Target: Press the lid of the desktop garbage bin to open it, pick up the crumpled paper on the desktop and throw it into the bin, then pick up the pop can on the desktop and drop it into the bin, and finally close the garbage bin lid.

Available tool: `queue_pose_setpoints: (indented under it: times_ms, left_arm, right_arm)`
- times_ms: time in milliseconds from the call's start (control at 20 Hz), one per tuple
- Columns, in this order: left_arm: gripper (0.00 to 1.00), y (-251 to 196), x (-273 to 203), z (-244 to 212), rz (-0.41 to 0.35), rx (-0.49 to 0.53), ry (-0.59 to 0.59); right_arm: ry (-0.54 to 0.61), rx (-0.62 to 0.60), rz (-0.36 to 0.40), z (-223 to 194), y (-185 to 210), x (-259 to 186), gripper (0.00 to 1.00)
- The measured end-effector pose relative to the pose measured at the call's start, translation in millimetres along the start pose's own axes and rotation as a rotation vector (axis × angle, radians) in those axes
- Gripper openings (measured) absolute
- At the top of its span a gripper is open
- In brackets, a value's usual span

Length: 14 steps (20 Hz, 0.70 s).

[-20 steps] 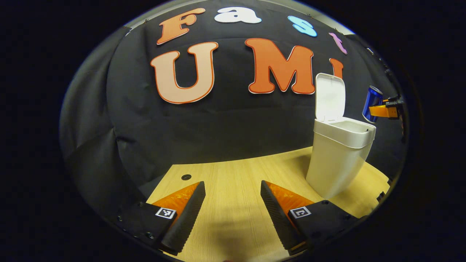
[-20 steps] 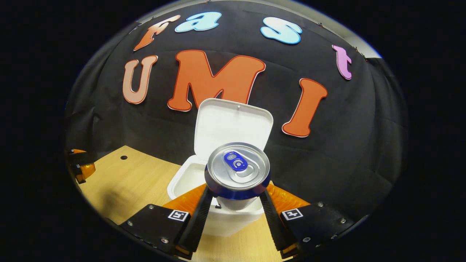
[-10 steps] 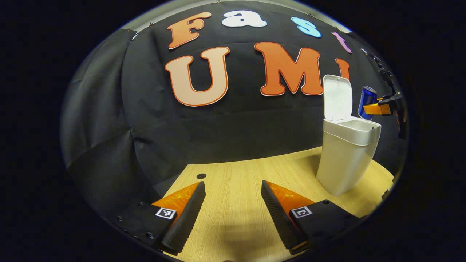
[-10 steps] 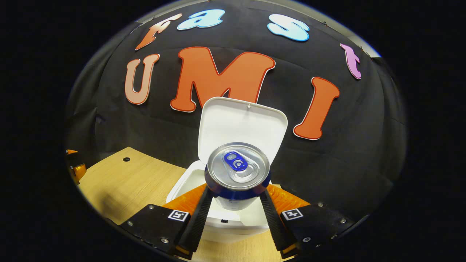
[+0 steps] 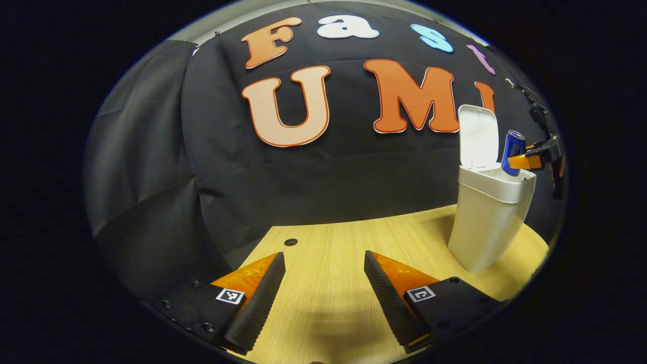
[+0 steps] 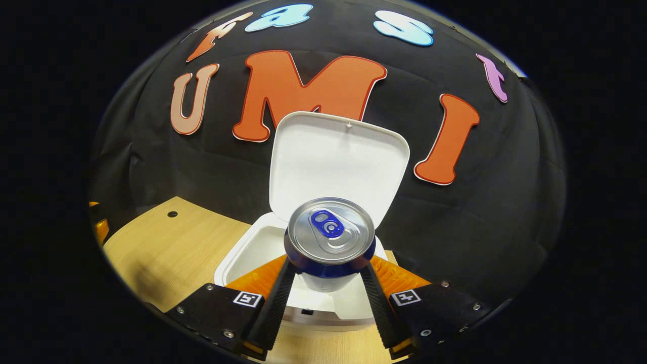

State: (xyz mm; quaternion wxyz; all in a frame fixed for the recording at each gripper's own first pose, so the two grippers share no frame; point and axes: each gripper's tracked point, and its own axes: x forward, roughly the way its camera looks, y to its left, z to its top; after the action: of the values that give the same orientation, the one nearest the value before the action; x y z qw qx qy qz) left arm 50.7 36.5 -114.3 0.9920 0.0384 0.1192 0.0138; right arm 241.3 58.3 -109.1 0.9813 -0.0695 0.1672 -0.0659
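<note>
A blue pop can with a silver top and a blue pull tab sits clamped between the two fingers of the right gripper, which press on its sides just below the rim. In the right gripper view the can hangs directly above the open mouth of the white desktop garbage bin. The bin's lid stands raised just beyond the can, its pale inner face turned toward the camera. The bin's inside is hidden by the can and fingers, so whether any crumpled paper lies in it cannot be told.

The left gripper view gives the side profile that the right gripper view cannot. There the bin shows as a tall, tapering white container standing on the light wooden desktop, ahead and well to the right of the left gripper. Its lid is upright at the back. The can appears tilted, its lower end at the level of the bin's rim, with the right gripper reaching in from the far side.

The left gripper's fingers stand wide apart, holding nothing and touching nothing, low over bare desktop. A small round hole in the wood lies just ahead of its left finger. In the right gripper view the same hole lies far off to the left on the desktop, well apart from the bin.
</note>
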Motion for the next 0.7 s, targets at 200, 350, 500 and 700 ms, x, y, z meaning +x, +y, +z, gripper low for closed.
queue_pose_setpoints:
  times_ms: [200,350,500,700]
  left_arm:
    - [1.0,-1.8,-2.8,0.8,0.001,-0.002,0.0]
    - [1.0,-3.6,-4.5,1.0,0.004,-0.005,0.0]
    - [1.0,-3.2,-6.3,-0.3,0.007,-0.008,0.001]
    - [1.0,-3.6,-8.5,-0.6,0.014,-0.013,0.0]
  right_arm:
    - [0.015,0.003,0.003,-8.4,-1.0,3.8,0.78]
    - [0.019,0.005,-0.001,-10.9,-2.5,4.7,0.81]
    - [0.005,0.007,0.002,-5.0,-5.4,3.4,0.88]
    - [-0.072,0.001,-0.007,40.3,-15.4,-3.4,0.88]
